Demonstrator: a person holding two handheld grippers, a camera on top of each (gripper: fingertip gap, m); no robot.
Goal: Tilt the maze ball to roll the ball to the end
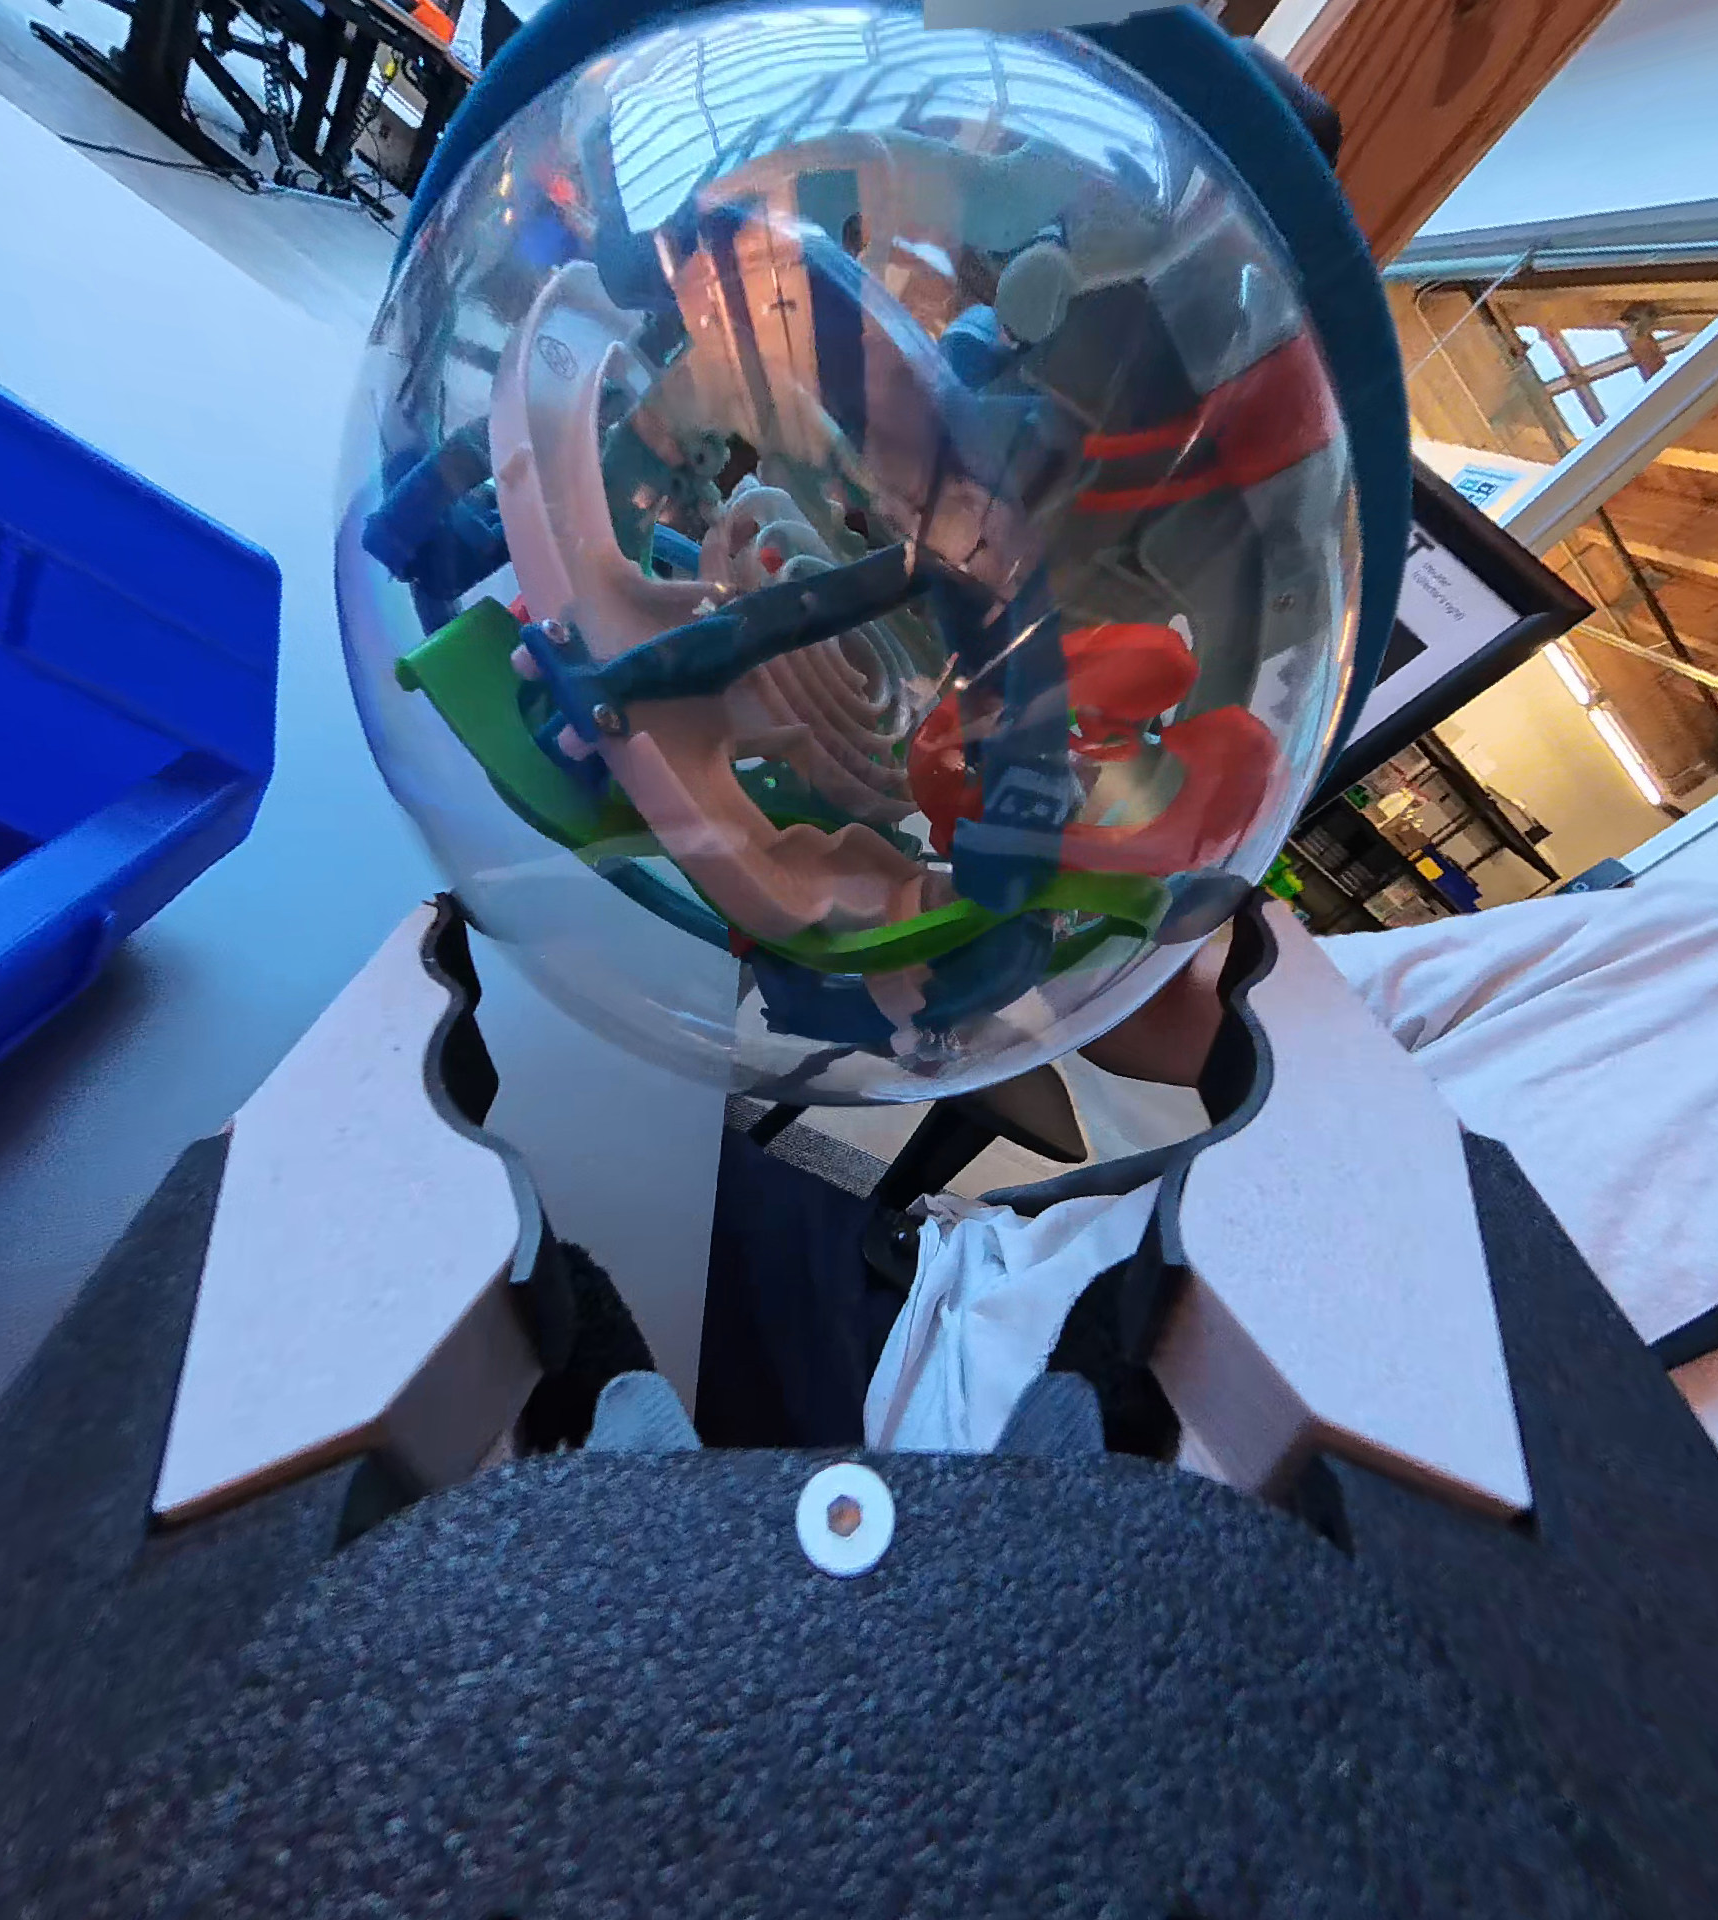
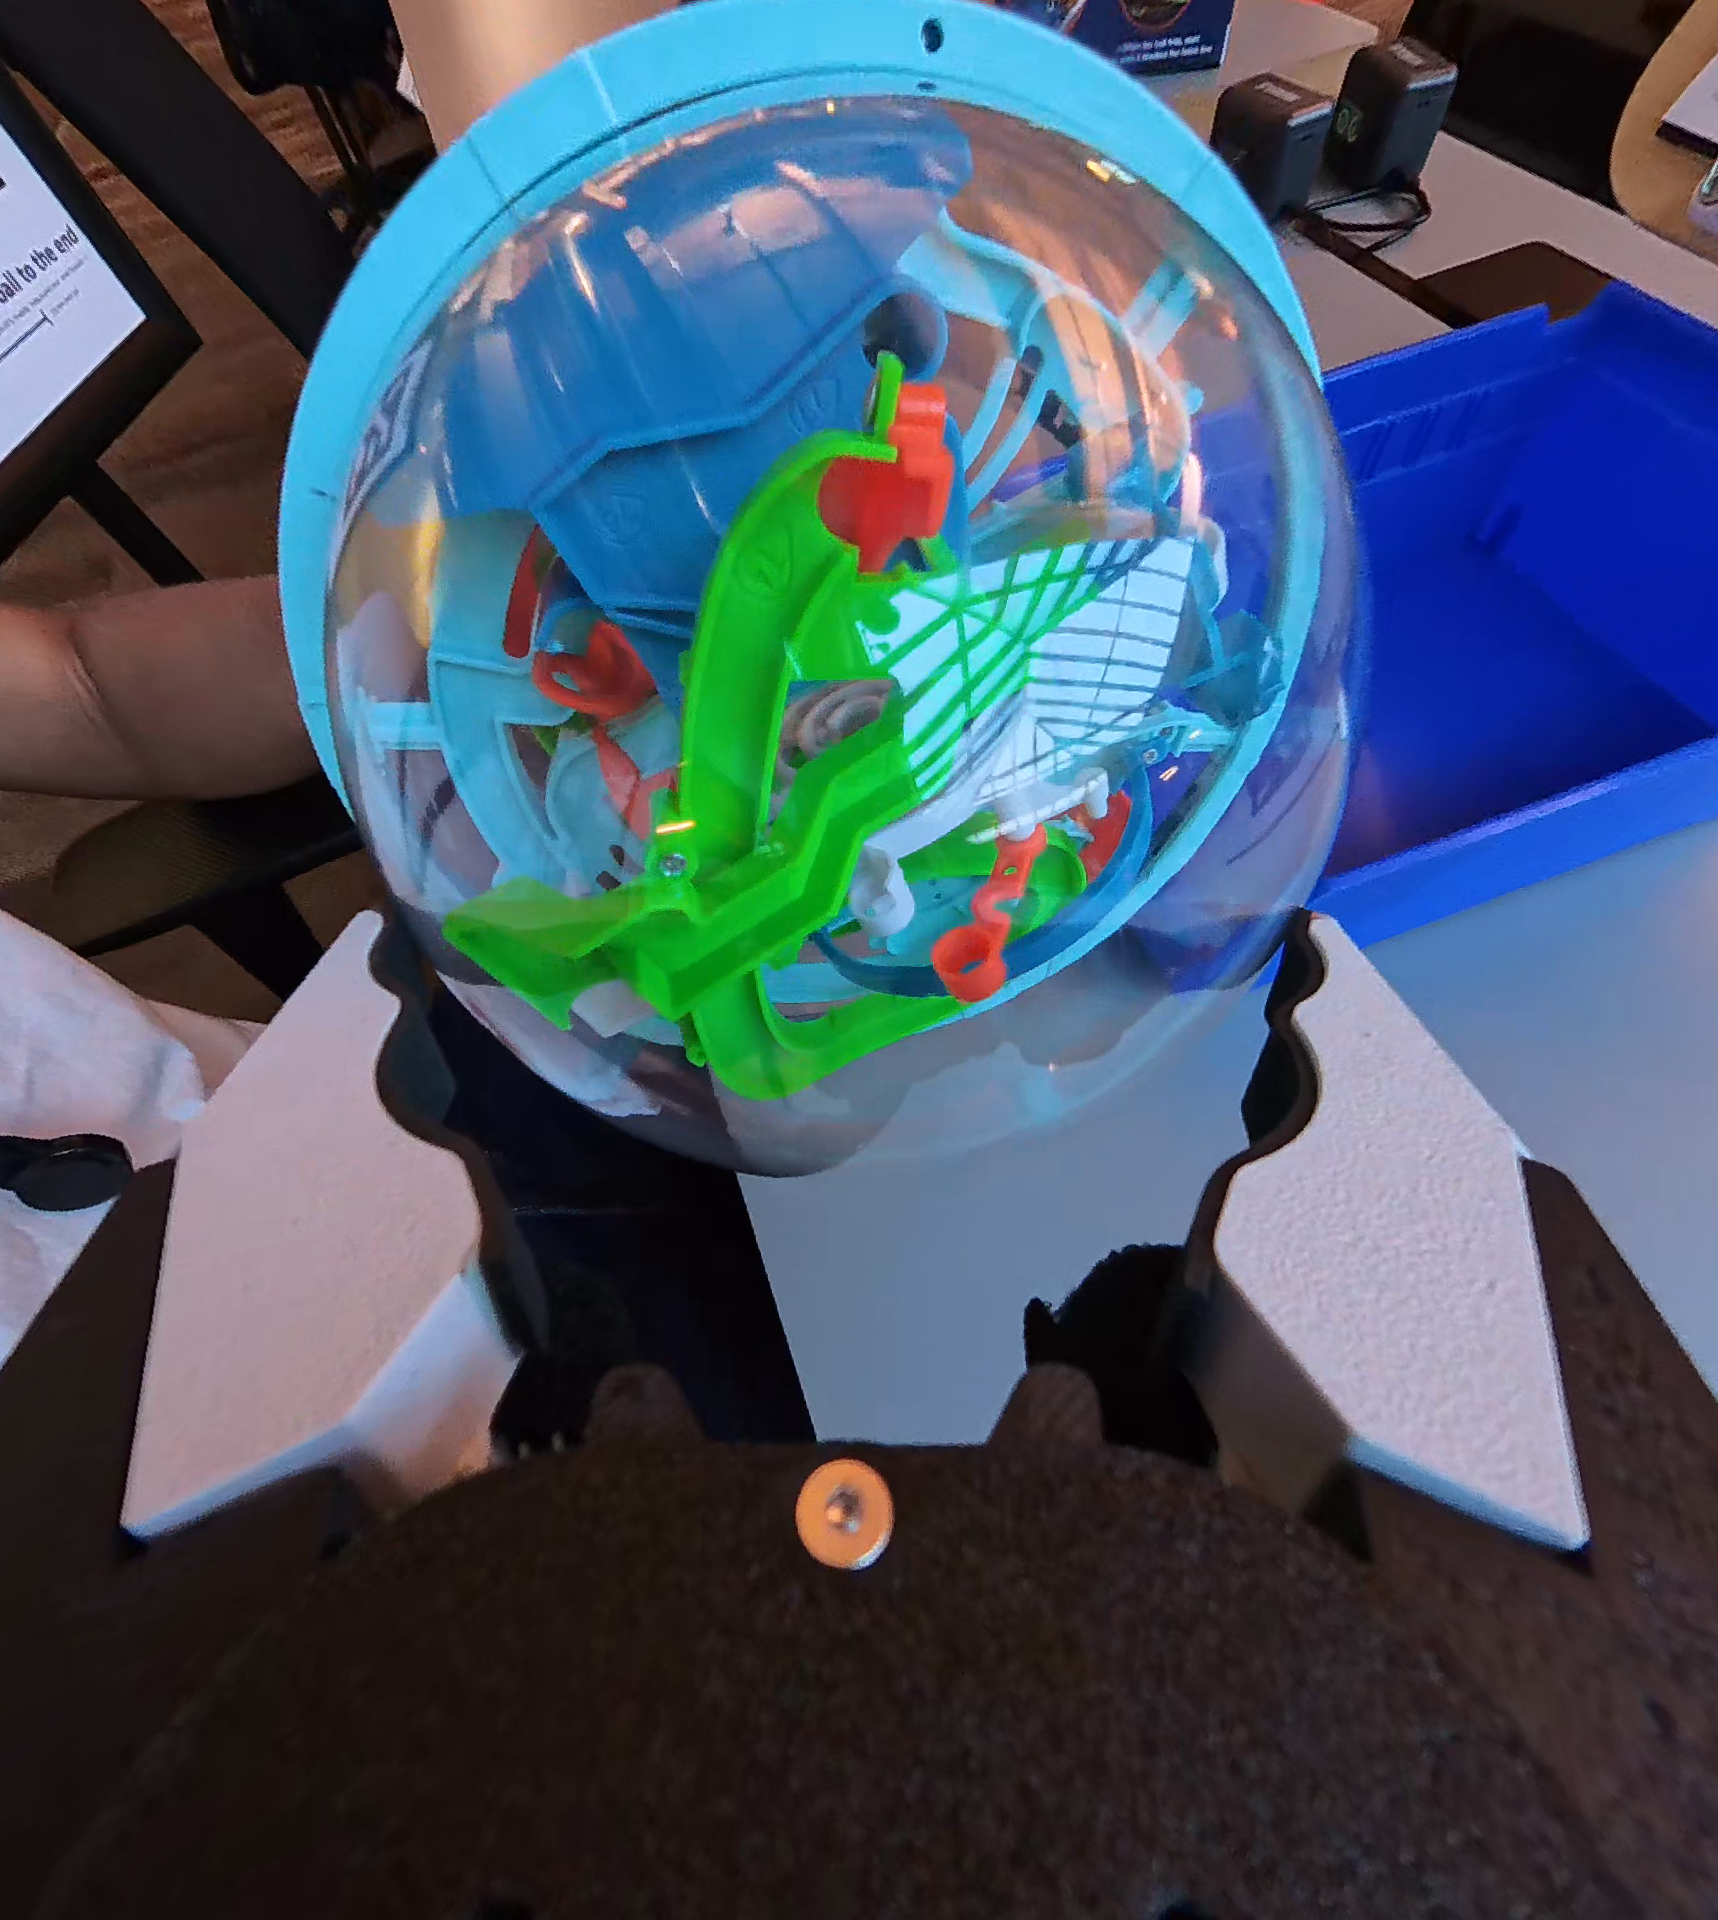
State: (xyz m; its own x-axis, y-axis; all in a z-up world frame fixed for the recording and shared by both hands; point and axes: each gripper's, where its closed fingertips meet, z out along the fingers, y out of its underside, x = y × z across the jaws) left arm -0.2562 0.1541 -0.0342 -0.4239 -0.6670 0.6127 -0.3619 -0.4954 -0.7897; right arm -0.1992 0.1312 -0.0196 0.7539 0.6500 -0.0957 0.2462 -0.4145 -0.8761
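Observation:
The maze ball [image 1: 834, 582] is a clear sphere with a blue rim, holding green, red, blue and pale tracks. It fills the middle of both views and hangs above the table edge. My left gripper [image 1: 850, 914] has its jaws spread wide, and its fingertips [image 1: 439, 925] press the sphere's lower sides. My right gripper [image 2: 839, 935] clasps the maze ball [image 2: 813, 623] the same way from the opposite side. A small dark round shape [image 2: 902, 322] sits near the top of the blue track; I cannot tell if it is the rolling ball.
A blue plastic bin [image 1: 55, 727] stands on the white table [image 1: 107, 312], close beside the sphere; it also shows in the right wrist view [image 2: 1561, 623]. A framed sign [image 2: 3, 312] stands at the left. A person's arm [image 2: 107, 696] and white clothing [image 1: 1613, 1039] are near.

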